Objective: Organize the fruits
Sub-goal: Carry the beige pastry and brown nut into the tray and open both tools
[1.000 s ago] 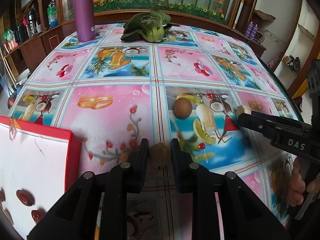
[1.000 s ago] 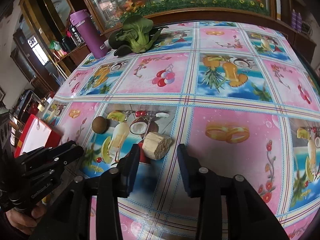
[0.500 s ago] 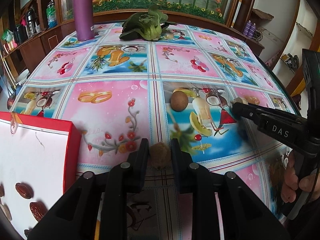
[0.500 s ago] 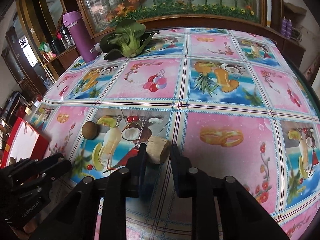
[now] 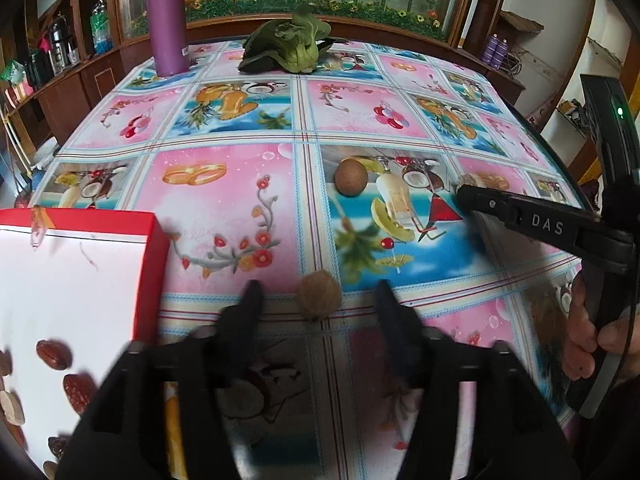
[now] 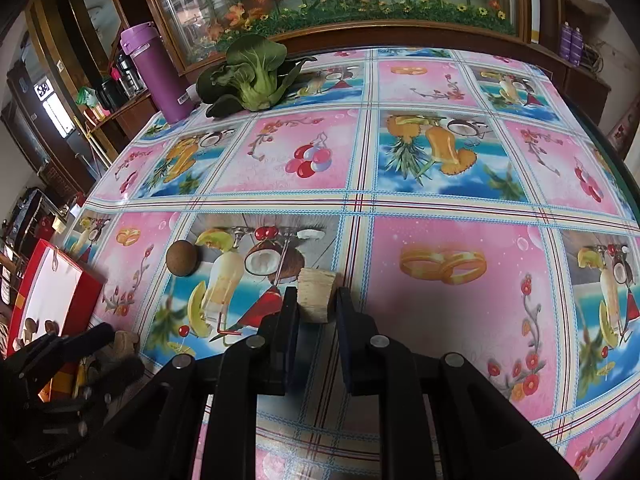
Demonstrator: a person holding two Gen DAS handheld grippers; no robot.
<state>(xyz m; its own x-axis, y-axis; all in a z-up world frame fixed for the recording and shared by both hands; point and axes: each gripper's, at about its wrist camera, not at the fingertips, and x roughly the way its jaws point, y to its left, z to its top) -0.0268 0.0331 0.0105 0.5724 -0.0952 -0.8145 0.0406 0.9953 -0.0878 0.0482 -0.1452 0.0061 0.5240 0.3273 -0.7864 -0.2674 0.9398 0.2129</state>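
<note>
Sitting between the wide-apart jaws of the left gripper (image 5: pixel 318 292), the fuzzy brown fruit (image 5: pixel 319 295) touches neither finger, so nothing holds it. It could roll away on the slick tablecloth (image 5: pixel 224 200) if one finger bumps it first when they close. The red box (image 5: pixel 154 264) with some dates in it sits just beside, on the left. Next comes the right gripper (image 6: pixel 317 300), its jaws squeezed on the pale cut chunk (image 6: pixel 316 295). That chunk sits at the very tips, so it could pop out if it gets lifted fast. Farther off, the round brown fruit (image 6: pixel 182 258) lies alone, well apart from both grippers. Way back are the green leafy bunch (image 6: pixel 252 76) and the purple bottle (image 6: pixel 156 72).
</note>
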